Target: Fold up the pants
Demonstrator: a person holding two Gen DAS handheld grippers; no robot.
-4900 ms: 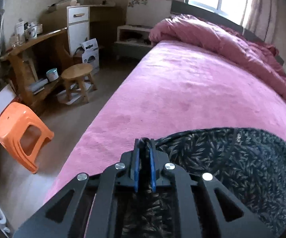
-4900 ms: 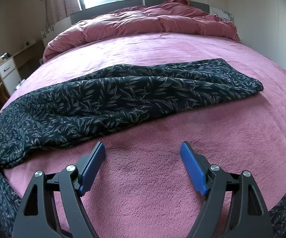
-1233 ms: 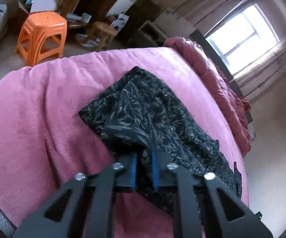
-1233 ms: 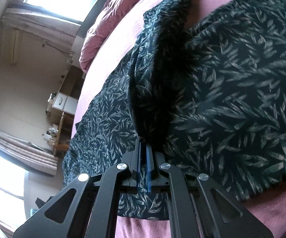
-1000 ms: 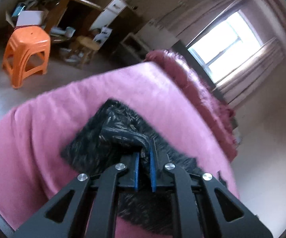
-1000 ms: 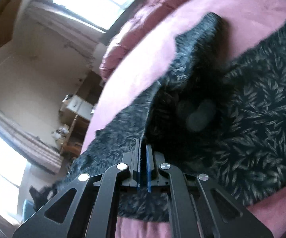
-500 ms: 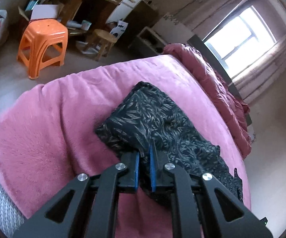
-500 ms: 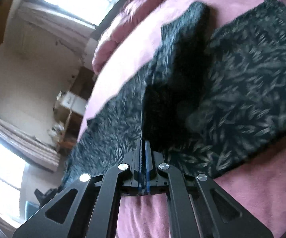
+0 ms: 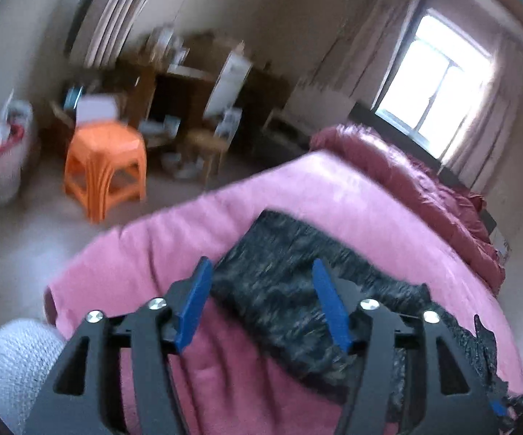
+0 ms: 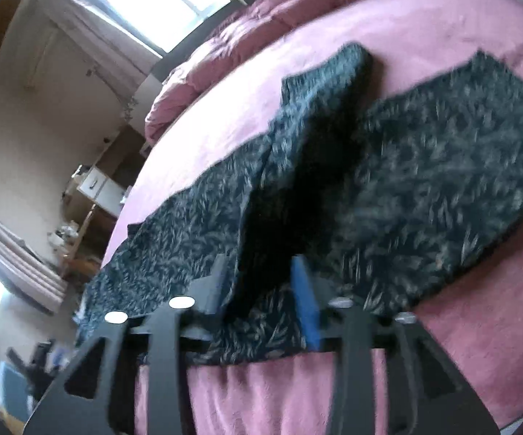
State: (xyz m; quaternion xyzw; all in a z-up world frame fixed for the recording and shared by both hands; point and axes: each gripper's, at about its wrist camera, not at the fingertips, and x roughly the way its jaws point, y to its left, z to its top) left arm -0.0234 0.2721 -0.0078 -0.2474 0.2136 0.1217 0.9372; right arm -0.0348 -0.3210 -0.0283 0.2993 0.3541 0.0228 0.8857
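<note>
The dark leafy pants (image 9: 290,290) lie folded on the pink bed (image 9: 334,195). The left gripper (image 9: 261,301) is wide open, holding nothing. The right gripper (image 10: 261,290) is partly open, with a fold of pants between its jaws

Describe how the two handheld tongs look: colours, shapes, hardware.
Both the left tongs and the right tongs are matte black frames with triangular cut-outs and round silver bolts. Each carries two flat, rectangular blue fingers. No cables or markings show. A pale grey knitted sleeve sits at the left view's lower corner.
</note>
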